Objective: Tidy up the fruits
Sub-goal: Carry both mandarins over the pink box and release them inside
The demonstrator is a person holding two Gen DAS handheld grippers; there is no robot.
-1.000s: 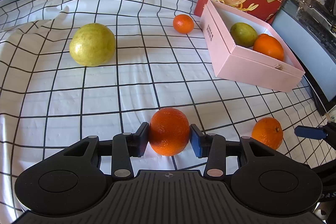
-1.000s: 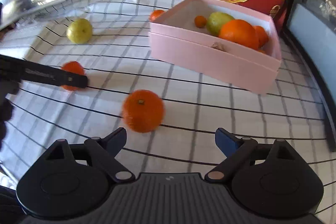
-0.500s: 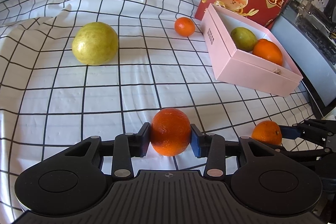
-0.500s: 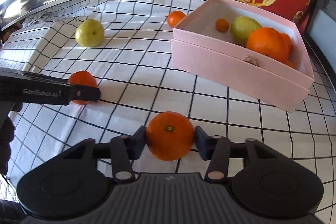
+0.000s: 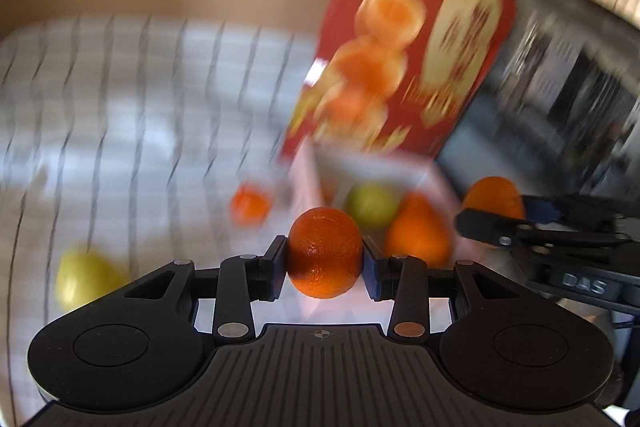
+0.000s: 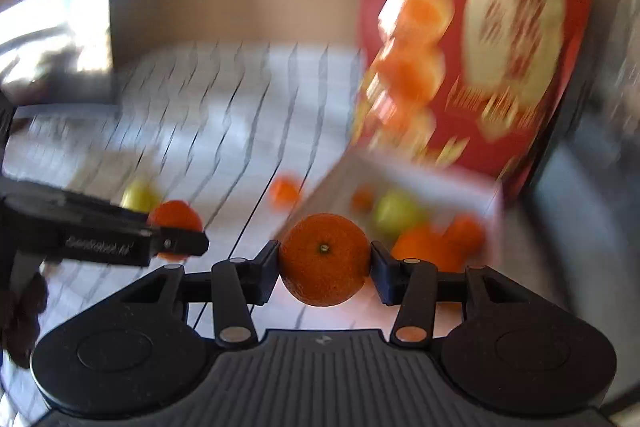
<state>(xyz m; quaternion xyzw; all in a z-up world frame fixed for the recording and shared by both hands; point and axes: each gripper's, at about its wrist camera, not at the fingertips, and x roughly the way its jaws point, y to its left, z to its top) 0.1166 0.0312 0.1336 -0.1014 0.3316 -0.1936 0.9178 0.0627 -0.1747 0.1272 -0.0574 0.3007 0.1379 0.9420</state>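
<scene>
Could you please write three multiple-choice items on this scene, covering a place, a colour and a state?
1. Where is the pink box?
A. In front of the red package
B. On the far left of the cloth
C. Under the checked cloth

2. What colour is the lone large fruit lying on the cloth at the left?
A. Purple
B. Yellow-green
C. Red

3. What state is the right gripper in?
A. Open and empty
B. Shut on a spoon
C. Shut on an orange

Answers: 1 A, the box sits at the foot of the standing package; 2 B, it shows yellow-green despite the blur; 3 C, both pads press the orange's sides.
</scene>
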